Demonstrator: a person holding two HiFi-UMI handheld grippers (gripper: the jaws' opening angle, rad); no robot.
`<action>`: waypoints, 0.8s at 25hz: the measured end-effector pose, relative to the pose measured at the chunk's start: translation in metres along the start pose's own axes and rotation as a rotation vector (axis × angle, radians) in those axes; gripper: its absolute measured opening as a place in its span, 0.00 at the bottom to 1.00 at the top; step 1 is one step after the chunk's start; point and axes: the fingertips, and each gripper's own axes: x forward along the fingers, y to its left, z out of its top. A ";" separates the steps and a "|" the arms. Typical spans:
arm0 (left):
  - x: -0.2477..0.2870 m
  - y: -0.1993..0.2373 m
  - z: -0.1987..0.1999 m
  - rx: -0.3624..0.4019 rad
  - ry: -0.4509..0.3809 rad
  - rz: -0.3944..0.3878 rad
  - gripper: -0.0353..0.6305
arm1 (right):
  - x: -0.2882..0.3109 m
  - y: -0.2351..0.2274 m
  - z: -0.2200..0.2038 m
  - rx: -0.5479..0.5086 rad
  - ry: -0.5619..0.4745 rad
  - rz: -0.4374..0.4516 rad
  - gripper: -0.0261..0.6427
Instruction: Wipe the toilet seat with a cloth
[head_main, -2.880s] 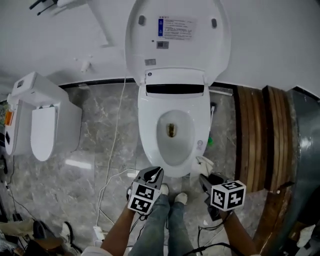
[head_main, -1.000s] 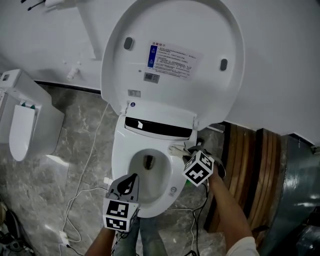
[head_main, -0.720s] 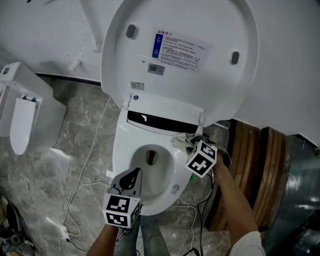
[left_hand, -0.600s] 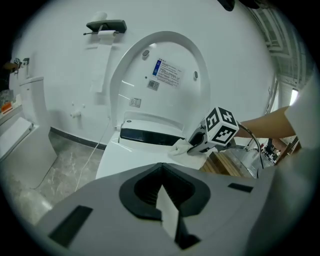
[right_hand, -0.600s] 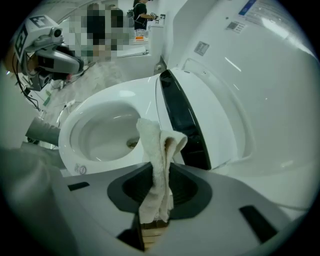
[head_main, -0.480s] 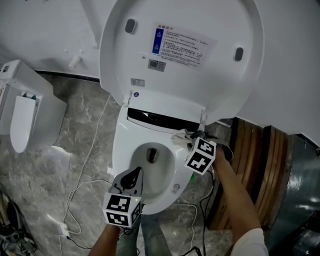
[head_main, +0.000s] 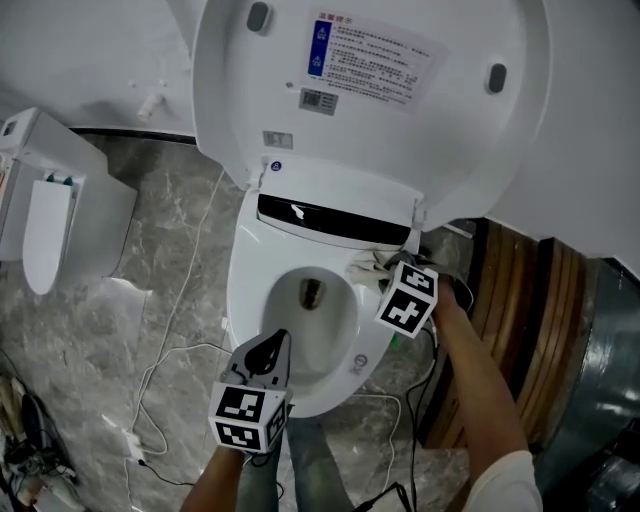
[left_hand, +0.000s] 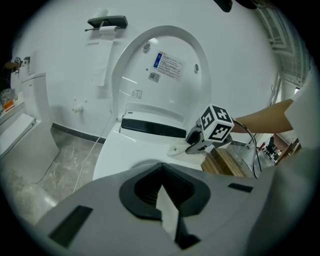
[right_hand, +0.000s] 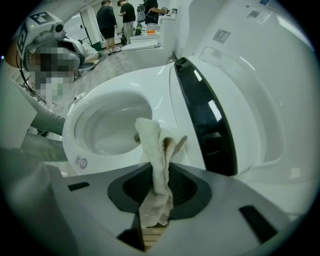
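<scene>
My right gripper (head_main: 392, 272) is pinched shut on the cloth (right_hand: 156, 165). The cloth is white, with a brown dirty bit in one fold. It sticks out past my jaws in a floppy bunch. It is at the far right part of the toilet seat (head_main: 246, 300), just beside the black strip (head_main: 335, 222) at the back. It looks very close to the seat, but I cannot tell if it is touching. The lid (head_main: 370, 110) stands up behind.

My left gripper (head_main: 268, 350) is closed tight with nothing in it. It hangs over the near edge of the seat.

I think the cloth is light and soft, so it will bend and bunch up. Holding it by one end, as I do, leaves lots of it free to rub with. The loose end could flop into the bowl (head_main: 312, 300), so I should press it flat. The seat looks hard, smooth and shiny, so the cloth should slide easily.
</scene>
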 end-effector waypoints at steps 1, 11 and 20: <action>0.000 0.000 -0.002 -0.005 0.003 0.001 0.07 | 0.001 0.003 0.000 0.002 0.000 0.010 0.18; -0.008 -0.001 -0.005 -0.011 0.001 -0.002 0.07 | 0.006 0.045 -0.004 0.005 0.009 0.074 0.18; -0.022 0.001 -0.014 -0.010 0.004 -0.002 0.07 | 0.004 0.083 -0.010 0.062 -0.023 0.061 0.18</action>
